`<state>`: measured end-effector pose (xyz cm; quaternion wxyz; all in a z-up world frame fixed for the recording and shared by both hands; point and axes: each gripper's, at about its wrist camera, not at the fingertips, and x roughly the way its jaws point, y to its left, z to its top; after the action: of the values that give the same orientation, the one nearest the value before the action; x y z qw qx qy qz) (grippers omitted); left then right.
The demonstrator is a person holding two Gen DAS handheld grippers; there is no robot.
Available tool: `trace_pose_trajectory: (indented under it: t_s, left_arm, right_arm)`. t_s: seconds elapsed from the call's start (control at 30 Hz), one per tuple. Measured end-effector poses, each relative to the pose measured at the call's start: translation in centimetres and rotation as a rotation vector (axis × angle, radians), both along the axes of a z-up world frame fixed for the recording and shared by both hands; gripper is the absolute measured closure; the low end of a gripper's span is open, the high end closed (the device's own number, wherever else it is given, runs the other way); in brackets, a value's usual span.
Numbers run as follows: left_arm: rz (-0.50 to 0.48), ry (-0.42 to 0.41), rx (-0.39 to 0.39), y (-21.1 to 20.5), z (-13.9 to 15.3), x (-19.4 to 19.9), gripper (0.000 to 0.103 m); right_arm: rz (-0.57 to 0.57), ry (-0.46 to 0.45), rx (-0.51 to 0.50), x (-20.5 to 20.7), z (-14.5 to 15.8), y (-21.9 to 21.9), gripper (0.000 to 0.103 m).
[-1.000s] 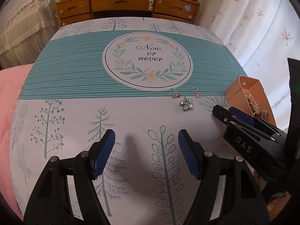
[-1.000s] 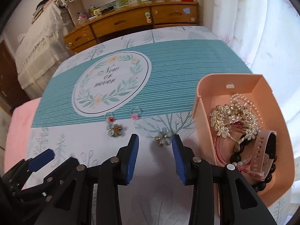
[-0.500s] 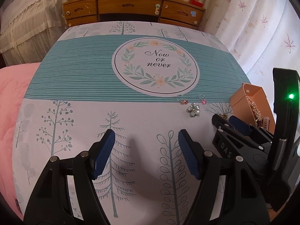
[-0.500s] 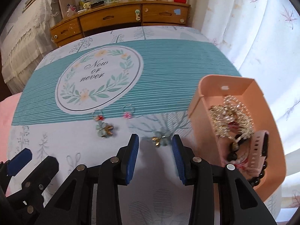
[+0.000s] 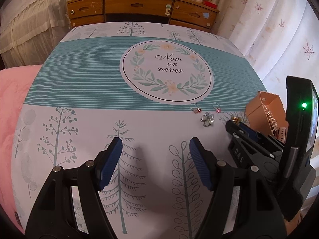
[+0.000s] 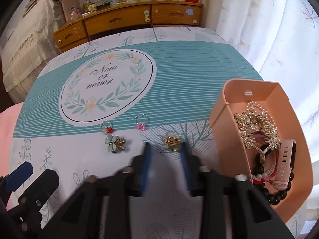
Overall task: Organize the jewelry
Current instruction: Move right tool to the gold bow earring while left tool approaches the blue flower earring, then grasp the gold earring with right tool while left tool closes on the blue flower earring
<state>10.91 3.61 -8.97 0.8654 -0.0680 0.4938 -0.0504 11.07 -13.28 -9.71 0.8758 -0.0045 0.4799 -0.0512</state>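
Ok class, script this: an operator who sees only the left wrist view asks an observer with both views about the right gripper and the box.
Operator: What is the right gripper after?
Observer: A gold flower-shaped piece lies between its tips. The jaws are closing, seemingly not yet pressing it.
Operator: What is deep in the pink box?
Observer: A pink watch strap beside a black bead bracelet.

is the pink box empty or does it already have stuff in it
Not empty: the pink box holds a gold hairpiece, a pink strap and dark beads.
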Motion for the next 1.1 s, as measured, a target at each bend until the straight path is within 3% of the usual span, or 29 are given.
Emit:
trace_pose_trajectory:
  t_s: [0.37,0.63,0.83,0.9,0.97,1.1]
  left_arm:
    - [-0.12,0.032,-0.05,-3.3,-0.7,2.5,0.035]
    - [-0.168,0.059,-0.028,-6.3,-1.7,4.9,0.036]
    - [-0.164,0.062,0.043,-8.0,-2.5,6.1,0.036]
    - [-0.166,0.058,0.067,-8.5,-2.6,6.3,0.042]
    - [-0.175,0.067,0.08,-8.9,-2.9,6.4,0.059]
    - [-0.176,0.041,0.141,-9.4,-2.9,6.4,0.081]
  right_arm:
    - [0.144,-0.054,0.101,-4.5,3.4,-1.9,0.087]
    - [0.178,-0.108,0.113,-8.4,6.0,-4.2,0.087]
    - [0.186,-0.114,0.131,-9.4,6.5,-4.7,0.087]
    - [0.189,-0.116,0.131,-9.5,6.6,-4.7,0.087]
    - [0.189,-0.117,0.137,-9.6,6.6,-4.9,0.087]
    - [0.183,-0.107,0.145,-9.3,6.4,-5.2,0.087]
